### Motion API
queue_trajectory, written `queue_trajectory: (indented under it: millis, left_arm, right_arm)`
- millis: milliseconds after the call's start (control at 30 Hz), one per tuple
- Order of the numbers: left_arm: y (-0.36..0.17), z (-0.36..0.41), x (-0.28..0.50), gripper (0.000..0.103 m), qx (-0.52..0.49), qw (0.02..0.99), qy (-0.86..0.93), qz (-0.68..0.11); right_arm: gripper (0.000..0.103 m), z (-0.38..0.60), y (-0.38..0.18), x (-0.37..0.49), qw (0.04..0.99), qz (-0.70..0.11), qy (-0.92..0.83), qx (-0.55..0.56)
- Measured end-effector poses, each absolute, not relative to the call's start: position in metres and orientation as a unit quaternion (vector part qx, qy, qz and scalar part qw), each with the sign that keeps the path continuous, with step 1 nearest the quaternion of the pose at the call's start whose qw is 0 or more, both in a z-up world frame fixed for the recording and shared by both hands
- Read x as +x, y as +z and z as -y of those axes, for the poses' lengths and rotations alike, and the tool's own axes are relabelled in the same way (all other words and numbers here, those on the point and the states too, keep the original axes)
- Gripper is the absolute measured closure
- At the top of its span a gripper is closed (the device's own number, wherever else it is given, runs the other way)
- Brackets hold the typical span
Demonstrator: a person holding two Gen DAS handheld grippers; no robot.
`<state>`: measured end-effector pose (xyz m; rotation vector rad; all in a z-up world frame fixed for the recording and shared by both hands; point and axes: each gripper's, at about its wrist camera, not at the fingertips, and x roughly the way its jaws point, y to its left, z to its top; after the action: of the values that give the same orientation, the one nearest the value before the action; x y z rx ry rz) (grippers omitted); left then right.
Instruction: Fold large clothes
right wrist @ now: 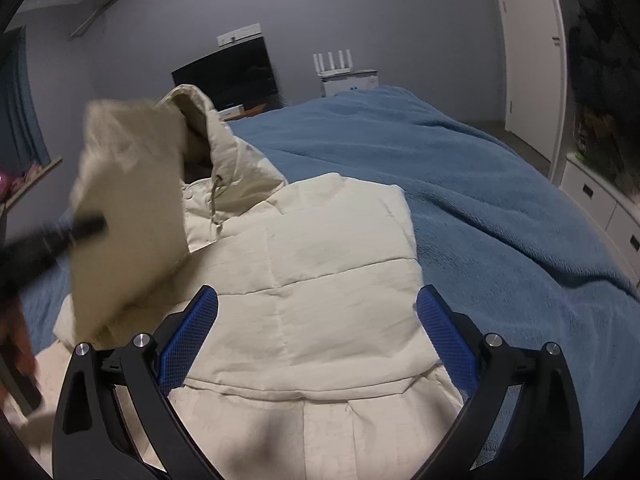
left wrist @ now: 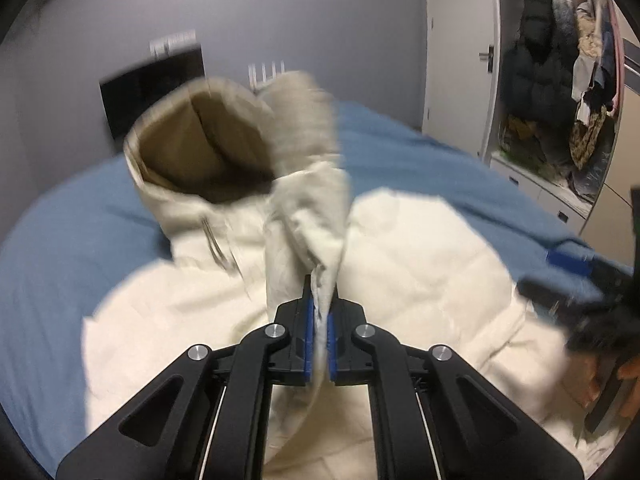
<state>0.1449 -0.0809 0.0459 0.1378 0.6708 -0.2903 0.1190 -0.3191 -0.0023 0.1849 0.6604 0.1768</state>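
A cream quilted hooded jacket [right wrist: 320, 264] lies on the blue bed cover [right wrist: 480, 208]; it also shows in the left wrist view [left wrist: 420, 256], with its hood [left wrist: 200, 152] open toward the camera. My left gripper [left wrist: 320, 304] is shut on a sleeve [left wrist: 308, 208] of the jacket and holds it lifted above the body; the sleeve is blurred. In the right wrist view the lifted sleeve [right wrist: 128, 208] hangs at the left, with the left gripper [right wrist: 60, 236] a dark blur beside it. My right gripper [right wrist: 318, 304] is open and empty over the jacket's lower part.
A dark monitor [right wrist: 228, 76] and a white router on boxes [right wrist: 344, 72] stand against the far wall. A white door [left wrist: 460, 56] and an open wardrobe full of clothes [left wrist: 560, 80] are at the right. The right gripper [left wrist: 580, 292] shows blurred at the right edge.
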Motion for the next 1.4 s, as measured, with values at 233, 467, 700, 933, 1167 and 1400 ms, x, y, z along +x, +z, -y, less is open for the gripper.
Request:
queue_trajectory:
  millis: [233, 467, 700, 933, 1167, 1400]
  left_arm:
    - [-0.009, 0.093, 0.142, 0.093, 0.069, 0.894, -0.19, -0.401]
    - [-0.03, 0.107, 0.14, 0.08, 0.071, 0.871, -0.213, -0.437]
    - [-0.01, 0.095, 0.123, 0.029, 0.082, 0.868, -0.206, -0.445]
    - [0.017, 0.003, 0.111, 0.023, 0.112, 0.882, -0.123, -0.442]
    - [-0.019, -0.095, 0.121, 0.024, -0.007, 0.88, 0.003, -0.474]
    - [-0.03, -0.108, 0.132, 0.023, -0.041, 0.878, 0.011, -0.478]
  right_arm:
    - [0.008, 0.324, -0.008, 0.121, 0.934, -0.333, 0.085, 0.098]
    - [0.008, 0.324, -0.011, 0.121, 0.932, -0.34, 0.082, 0.094]
    - [0.008, 0.328, -0.012, 0.123, 0.928, -0.346, 0.084, 0.105]
    - [0.008, 0.322, -0.023, 0.128, 0.904, -0.378, 0.14, 0.14]
    - [0.015, 0.298, -0.036, 0.142, 0.864, -0.438, 0.196, 0.15]
    - [0.057, 0.284, -0.058, 0.154, 0.843, -0.481, 0.187, 0.152]
